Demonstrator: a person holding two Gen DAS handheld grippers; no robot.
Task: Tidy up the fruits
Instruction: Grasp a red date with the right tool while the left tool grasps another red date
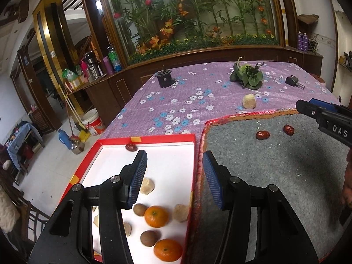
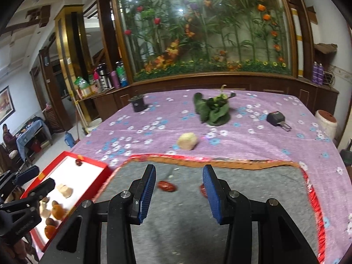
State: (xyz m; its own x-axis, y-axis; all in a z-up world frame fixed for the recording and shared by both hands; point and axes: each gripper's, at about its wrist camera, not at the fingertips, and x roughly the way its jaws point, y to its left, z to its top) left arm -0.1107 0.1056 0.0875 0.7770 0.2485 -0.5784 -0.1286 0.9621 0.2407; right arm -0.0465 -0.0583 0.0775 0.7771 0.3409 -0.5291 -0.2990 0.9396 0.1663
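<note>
Dates on a grey felt mat (image 2: 253, 198): one glossy red oval date (image 2: 167, 186) lies with its long axis slanting left to right, just ahead of the right gripper (image 2: 179, 192), whose ribbed blue jaws stand parted and empty. A second date (image 2: 202, 189) is mostly hidden behind the right jaw. Left of the mat, the left gripper (image 1: 173, 178), jaws likewise released, hangs over a red-rimmed white box (image 1: 171, 140) holding tangerines (image 1: 156, 216), brown fruits (image 1: 140, 209) and pale chunks (image 1: 180, 213).

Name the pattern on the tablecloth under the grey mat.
Purple tablecloth with white and blue flowers; clearest in the right wrist view.
</note>
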